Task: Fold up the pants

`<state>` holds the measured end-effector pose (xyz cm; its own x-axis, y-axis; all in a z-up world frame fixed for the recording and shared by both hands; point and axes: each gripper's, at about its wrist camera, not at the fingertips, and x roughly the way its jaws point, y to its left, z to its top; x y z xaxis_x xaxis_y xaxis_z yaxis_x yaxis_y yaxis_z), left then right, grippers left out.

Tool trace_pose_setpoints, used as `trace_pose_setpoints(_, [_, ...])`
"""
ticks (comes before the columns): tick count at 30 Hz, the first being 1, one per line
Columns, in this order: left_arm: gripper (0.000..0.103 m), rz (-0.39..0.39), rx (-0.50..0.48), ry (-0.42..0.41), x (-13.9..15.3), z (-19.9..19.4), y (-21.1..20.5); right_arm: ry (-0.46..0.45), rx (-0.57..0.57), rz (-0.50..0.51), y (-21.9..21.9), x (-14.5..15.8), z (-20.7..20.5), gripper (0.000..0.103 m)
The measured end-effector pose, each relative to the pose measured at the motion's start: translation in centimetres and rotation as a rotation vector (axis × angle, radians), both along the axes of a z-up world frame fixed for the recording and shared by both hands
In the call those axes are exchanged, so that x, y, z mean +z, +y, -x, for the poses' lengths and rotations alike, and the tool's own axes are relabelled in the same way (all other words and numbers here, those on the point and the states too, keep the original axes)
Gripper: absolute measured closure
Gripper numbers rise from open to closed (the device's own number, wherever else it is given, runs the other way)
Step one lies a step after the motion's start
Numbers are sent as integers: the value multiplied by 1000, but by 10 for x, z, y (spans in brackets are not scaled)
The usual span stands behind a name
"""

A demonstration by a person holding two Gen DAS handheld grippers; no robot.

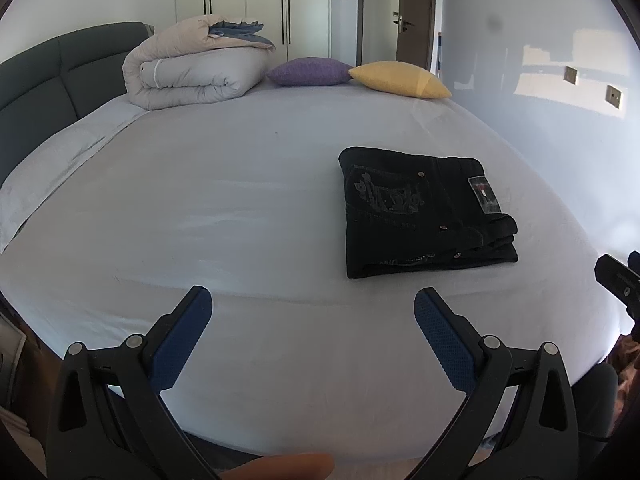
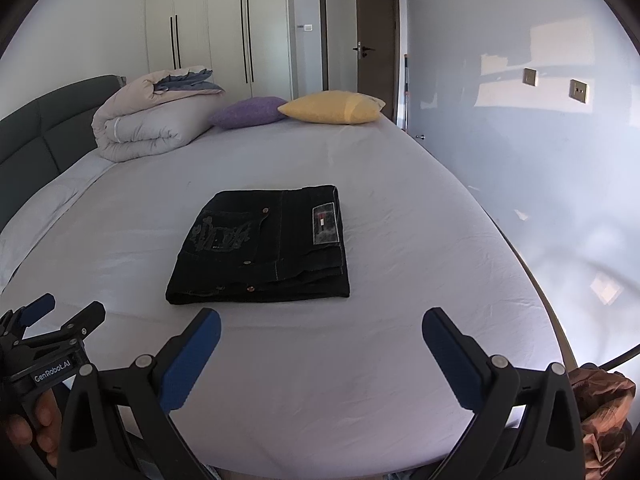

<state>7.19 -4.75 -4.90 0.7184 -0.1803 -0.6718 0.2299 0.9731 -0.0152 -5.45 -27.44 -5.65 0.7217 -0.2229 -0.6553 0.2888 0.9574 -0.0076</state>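
Both my claws hover low over the near edge of the bed (image 2: 400, 208); my left gripper (image 1: 312, 308) and right gripper (image 2: 320, 328) are spread wide, gripping nothing; the black jeans (image 2: 264, 248) lie folded flat on the sheet, just ahead of the right claw, ahead-right of the left.
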Motion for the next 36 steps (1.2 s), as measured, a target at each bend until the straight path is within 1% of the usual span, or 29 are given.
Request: trace_pose_setpoints(36, [0, -4, -14, 17, -8, 2, -7, 16, -1, -27, 6, -11, 0, 0])
